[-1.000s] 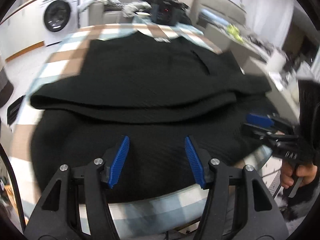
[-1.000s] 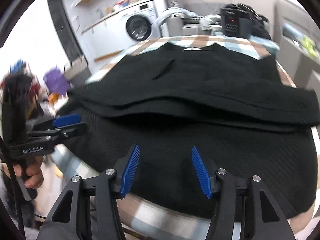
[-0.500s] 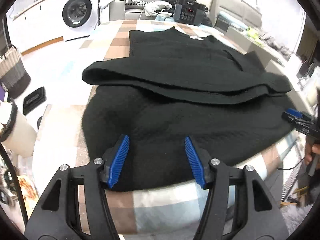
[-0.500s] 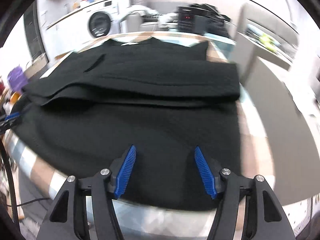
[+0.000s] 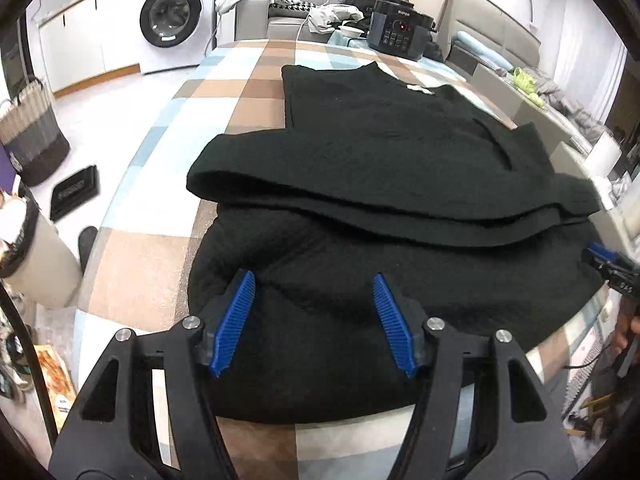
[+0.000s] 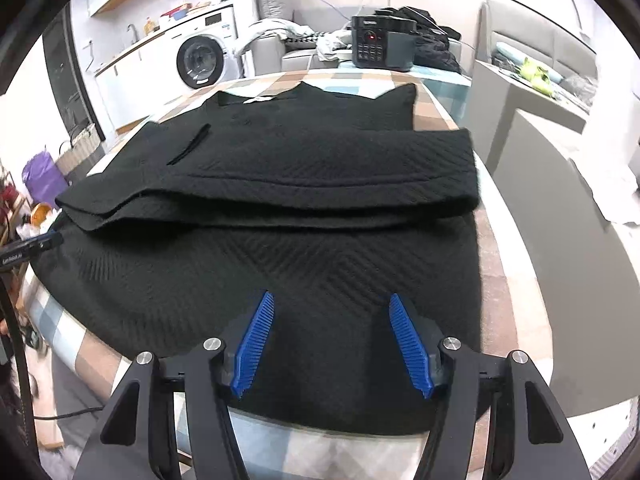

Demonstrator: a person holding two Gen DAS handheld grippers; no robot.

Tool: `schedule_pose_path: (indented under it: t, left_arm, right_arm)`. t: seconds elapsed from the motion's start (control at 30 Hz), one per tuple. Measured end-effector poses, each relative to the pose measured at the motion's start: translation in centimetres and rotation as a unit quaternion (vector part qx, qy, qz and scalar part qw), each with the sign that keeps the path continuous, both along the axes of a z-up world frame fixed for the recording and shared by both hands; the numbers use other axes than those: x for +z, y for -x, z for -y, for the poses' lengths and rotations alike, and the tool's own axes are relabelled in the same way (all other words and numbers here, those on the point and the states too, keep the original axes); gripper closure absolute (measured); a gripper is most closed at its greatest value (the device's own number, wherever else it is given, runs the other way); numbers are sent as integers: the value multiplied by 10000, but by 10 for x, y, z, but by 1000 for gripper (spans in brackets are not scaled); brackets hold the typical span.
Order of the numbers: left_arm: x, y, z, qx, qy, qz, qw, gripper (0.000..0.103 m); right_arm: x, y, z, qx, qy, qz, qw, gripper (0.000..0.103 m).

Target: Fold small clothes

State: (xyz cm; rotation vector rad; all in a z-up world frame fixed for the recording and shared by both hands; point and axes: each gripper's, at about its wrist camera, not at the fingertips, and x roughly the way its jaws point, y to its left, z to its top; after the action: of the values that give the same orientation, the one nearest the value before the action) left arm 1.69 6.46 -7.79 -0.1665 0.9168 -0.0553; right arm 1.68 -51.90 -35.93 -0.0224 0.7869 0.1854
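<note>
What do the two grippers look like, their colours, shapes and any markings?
Both match. The left gripper and the right gripper have black angular jaws with triangular cut-outs, silver round bolts, and blue ribbed pads angled outward in a V. Seen from the right wrist view, the left gripper's black side carries small white lettering, too small to read. A thin black cable runs along the left edge of each view.

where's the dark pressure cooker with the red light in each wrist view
Left wrist view: the dark pressure cooker with the red light sits top centre-right, at the far end of the checked tablecloth, beyond the black knit garment.
Right wrist view: the cooker is top centre, again behind the garment's far edge.
Shared landmark: the white front-loading washing machine, left of the cooker in both.
</note>
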Motion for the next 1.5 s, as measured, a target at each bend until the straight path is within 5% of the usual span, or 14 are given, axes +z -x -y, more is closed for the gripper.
schedule_pose_path:
  t: [0.17,0.4,0.77,1.17,1.23,1.37,1.5]
  left_arm:
    - [19,-4,3,-30,-49,240,9997,44]
    - [1,-26,-5,-29,156,67,9999,44]
    - [13,-39,-41,799,797,-62,9936,44]
    - [9,-75,-79,1235,1615,-108,9791,44]
    - [7,-82,-79,1307,1606,-132,9782,49]
    - [6,-91,-78,1341,1509,-74,9794,90]
    - [11,-93,-76,1339,1483,72,9798,95]
  right_arm:
    - [11,-7,11,-182,-239,105,9995,41]
    - [1,-24,16,-263,-97,-141,9995,41]
    - [12,-48,55,-561,-2088,-255,9760,41]
    - [8,-75,73,-706,-2979,-315,9515,41]
    - [8,-76,76,-720,-3136,-336,9462,41]
    - [8,-80,81,-795,-3367,-328,9377,45]
    - [12,-85,81,-882,-3387,-230,9365,79]
